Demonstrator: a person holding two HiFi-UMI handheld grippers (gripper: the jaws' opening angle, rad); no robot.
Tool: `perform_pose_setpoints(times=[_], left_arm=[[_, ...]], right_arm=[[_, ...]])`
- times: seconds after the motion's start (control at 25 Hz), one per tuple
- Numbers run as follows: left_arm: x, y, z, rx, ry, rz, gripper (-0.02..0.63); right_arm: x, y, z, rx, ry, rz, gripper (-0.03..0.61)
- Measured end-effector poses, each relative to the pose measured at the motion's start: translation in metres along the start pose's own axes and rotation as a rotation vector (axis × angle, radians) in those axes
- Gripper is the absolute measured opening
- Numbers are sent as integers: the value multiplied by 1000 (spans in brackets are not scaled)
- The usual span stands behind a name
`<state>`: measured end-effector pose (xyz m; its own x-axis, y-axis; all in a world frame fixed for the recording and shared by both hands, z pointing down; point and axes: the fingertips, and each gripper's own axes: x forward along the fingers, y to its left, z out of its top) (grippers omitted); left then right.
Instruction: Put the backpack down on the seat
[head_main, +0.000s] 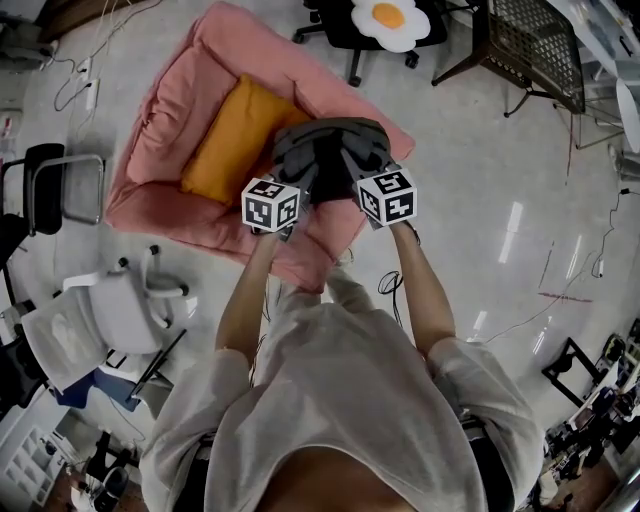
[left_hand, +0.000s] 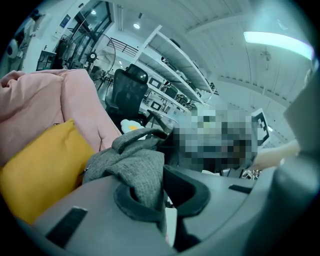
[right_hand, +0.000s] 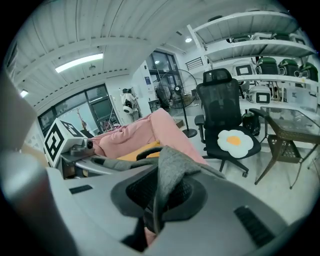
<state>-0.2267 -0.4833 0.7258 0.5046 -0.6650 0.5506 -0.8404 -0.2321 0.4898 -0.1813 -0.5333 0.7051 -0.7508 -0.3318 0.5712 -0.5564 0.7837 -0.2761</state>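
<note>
Pale glossy floor (head_main: 480, 190) fills the head view. A white office chair (head_main: 120, 310) stands at 8 o'clock. At 11 o'clock lies the pink seat (head_main: 160, 205), with a yellow cushion (head_main: 232, 140) resting in it. Just right of the cushion, near 12 o'clock, the grey backpack (head_main: 330, 150) is over the seat's front right part; whether it rests on the seat cannot be told. The left gripper (left_hand: 159, 197) has its jaws pinching a fold of the backpack's grey fabric. The right gripper (right_hand: 157, 200) likewise clamps a grey strip of the backpack. A black chair (head_main: 340, 35) with an egg-shaped cushion (head_main: 390, 22) sits at 12 to 1 o'clock, and a dark mesh table (head_main: 530, 45) at 1 o'clock.
</note>
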Motion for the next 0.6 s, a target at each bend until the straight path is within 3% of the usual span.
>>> perform_pose_setpoints(times=[0.6], left_arm=[[20, 31, 17, -12, -10, 31, 35]], right_arm=[[37, -19, 9, -7, 45, -12, 43]])
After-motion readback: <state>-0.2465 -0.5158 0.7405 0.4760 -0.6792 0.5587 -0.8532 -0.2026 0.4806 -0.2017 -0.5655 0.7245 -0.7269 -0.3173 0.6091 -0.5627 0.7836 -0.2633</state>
